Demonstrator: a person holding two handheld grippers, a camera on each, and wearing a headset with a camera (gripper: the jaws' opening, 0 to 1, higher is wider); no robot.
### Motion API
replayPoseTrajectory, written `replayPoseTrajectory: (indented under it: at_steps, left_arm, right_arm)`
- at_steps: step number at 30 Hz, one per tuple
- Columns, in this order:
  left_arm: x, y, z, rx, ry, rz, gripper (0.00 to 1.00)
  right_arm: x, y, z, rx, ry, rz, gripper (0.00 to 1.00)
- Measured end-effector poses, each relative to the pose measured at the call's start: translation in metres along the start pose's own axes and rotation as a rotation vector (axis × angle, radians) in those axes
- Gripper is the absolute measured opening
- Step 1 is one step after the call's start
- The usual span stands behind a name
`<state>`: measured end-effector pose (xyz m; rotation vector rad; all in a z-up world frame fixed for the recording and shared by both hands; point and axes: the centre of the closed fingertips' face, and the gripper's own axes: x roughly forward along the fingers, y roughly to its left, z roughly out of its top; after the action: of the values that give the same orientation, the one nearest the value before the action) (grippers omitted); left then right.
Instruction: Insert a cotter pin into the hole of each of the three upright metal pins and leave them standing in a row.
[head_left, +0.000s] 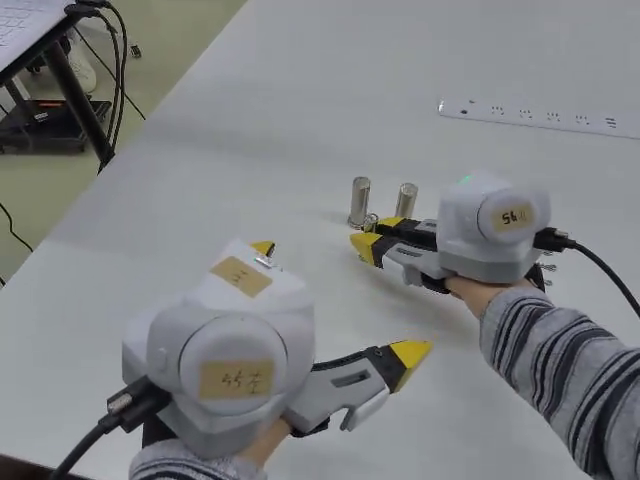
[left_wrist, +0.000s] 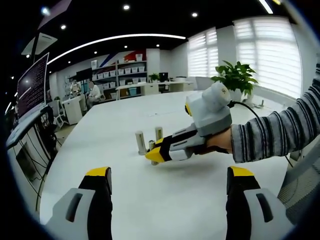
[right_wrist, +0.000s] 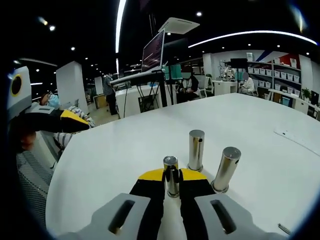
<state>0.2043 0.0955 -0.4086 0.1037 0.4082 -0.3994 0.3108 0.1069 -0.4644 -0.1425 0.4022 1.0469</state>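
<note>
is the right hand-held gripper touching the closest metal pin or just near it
Touching. The right gripper view shows the jaws of the right hand-held gripper pressed against both sides of the nearest metal pin, with no gap visible.

Three upright metal pins (right_wrist: 196, 149), close together

gripped pin (right_wrist: 171, 170) between right gripper (right_wrist: 171, 184) jaws: bare metal, polished, glossy | second pin (right_wrist: 196, 149) and third pin (right_wrist: 226, 167) just past the jaws: same bright metal, mirror glints | jaws: matt grey plastic, yellow tips | desk (right_wrist: 100, 165): white, smooth, faint sheen | sleeve (head_left: 560, 360) behind the jaws: striped knit cloth | label (head_left: 512, 217): matt paper
</note>
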Motion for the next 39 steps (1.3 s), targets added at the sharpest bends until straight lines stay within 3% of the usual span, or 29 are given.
replayPoseTrajectory:
  at_steps: [12,28,39]
  left_arm:
    - [-0.001,-0.002,0.002,0.006,-0.008,-0.006,0.94]
    - [-0.001,-0.007,0.007,0.024,-0.025,-0.028,0.93]
    - [0.000,-0.011,0.009,0.019,-0.039,-0.046,0.92]
  right_arm:
    - [-0.011,0.004,-0.001,-0.063,0.016,-0.006,0.04]
    - [-0.054,0.002,-0.015,-0.090,0.043,-0.043,0.04]
    - [-0.074,0.006,-0.028,-0.092,0.066,-0.057,0.04]
